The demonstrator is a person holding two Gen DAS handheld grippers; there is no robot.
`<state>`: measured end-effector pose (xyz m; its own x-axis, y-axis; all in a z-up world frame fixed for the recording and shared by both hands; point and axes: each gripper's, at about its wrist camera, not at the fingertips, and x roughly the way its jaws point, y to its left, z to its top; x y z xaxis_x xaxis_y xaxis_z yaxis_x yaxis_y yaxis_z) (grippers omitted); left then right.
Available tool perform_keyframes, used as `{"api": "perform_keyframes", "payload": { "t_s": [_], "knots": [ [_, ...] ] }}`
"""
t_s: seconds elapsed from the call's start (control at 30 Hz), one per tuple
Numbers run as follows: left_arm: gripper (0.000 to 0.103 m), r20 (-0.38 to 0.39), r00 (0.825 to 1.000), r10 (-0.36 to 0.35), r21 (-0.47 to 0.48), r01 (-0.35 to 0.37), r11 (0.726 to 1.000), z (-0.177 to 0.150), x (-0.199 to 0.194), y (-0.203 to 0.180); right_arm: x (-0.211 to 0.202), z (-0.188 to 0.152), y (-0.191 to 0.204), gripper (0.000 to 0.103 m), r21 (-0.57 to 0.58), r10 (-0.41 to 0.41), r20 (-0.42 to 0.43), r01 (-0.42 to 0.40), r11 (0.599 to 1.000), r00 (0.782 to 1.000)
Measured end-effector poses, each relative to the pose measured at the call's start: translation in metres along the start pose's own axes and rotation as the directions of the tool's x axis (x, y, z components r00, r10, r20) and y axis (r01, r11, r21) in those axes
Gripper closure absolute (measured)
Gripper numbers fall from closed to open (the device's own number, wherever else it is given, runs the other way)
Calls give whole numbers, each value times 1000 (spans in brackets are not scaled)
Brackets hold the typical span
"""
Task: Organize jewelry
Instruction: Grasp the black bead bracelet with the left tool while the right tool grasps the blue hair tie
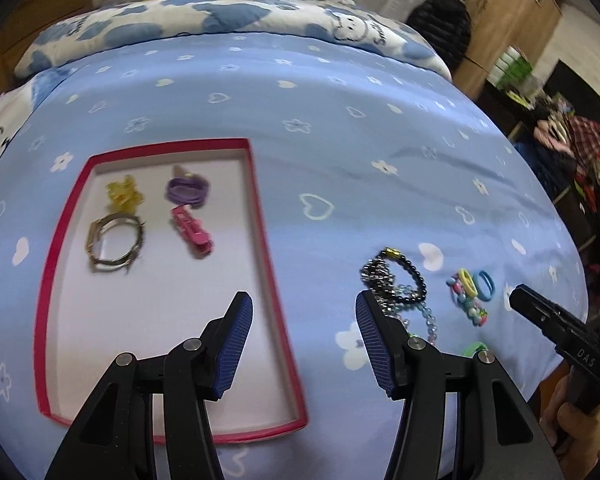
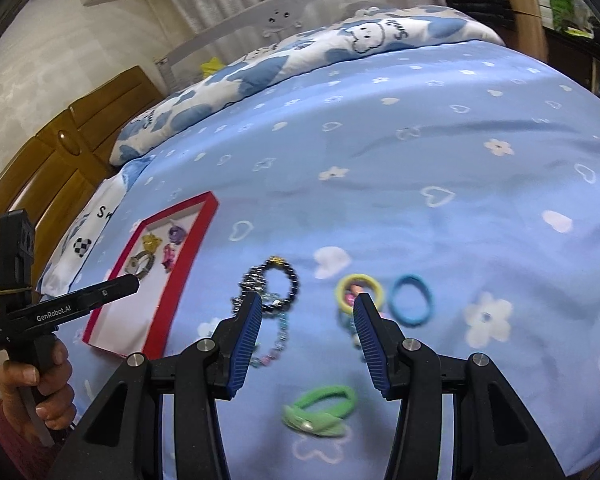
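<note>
Left gripper (image 1: 304, 340) spread wide, right gripper (image 2: 306, 338) too – red-rimmed tray (image 1: 260, 208) runs lengthwise away, pink clip (image 1: 190, 231) inside aslant

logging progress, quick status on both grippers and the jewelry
Left gripper and right gripper: jaws open, empty. Four pieces in red box; bracelets and hair ties loose on bedsheet. Nothing in the way.

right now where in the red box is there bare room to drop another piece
The near half of the red box is bare white floor, from the watch and pink clip back to the near rim. The far end is crowded: yellow clip and purple hair tie sit there too. Both grippers are open and empty.
</note>
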<state>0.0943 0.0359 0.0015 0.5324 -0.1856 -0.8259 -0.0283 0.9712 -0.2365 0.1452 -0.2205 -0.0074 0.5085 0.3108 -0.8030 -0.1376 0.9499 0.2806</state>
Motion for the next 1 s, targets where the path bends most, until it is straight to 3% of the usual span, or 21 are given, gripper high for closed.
{"api": "perform_keyframes", "payload": {
  "t_s": [0.37,0.73,1.0],
  "knots": [
    [49,-19,1000,-19,86,20,996,7,19,-42,-10,-4,-30,53,39,-37,14,36,999,999],
    [51,-87,994,-74,202,90,975,16,56,-91,5,-2,-47,55,27,-82,-28,83,996,996],
    [59,-154,987,-50,274,91,958,29,107,-121,19,2,-63,70,25,-111,-65,113,993,992]
  ]
}}
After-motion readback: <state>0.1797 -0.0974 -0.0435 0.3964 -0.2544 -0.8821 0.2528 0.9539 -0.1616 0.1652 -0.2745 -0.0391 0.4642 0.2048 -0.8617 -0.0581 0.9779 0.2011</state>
